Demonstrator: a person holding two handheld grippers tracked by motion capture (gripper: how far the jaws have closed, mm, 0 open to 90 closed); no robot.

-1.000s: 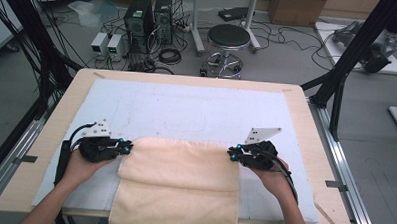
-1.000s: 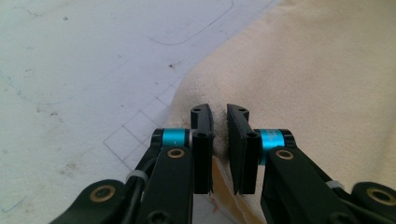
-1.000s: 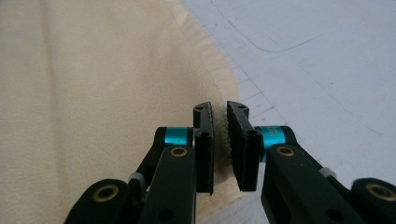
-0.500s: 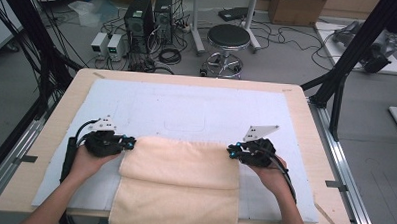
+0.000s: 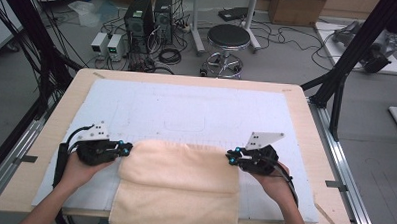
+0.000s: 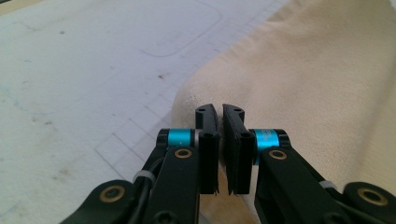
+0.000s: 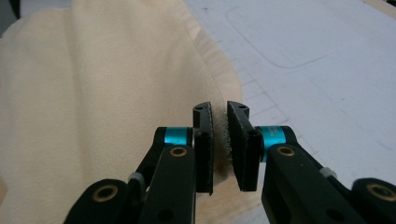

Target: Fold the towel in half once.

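Towel (image 5: 181, 184), cream and folded, is pinched at its two far corners: left gripper (image 6: 219, 112) and right gripper (image 7: 220, 109) are each clamped on an edge. It lies on the white mat (image 5: 196, 107), draping over the table's (image 5: 46, 116) near edge.

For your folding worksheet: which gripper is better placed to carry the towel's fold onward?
Likely neither alone. The left gripper and right gripper each sit shut on a far corner of the cream towel; the right gripper view shows its edge pinched most plainly.
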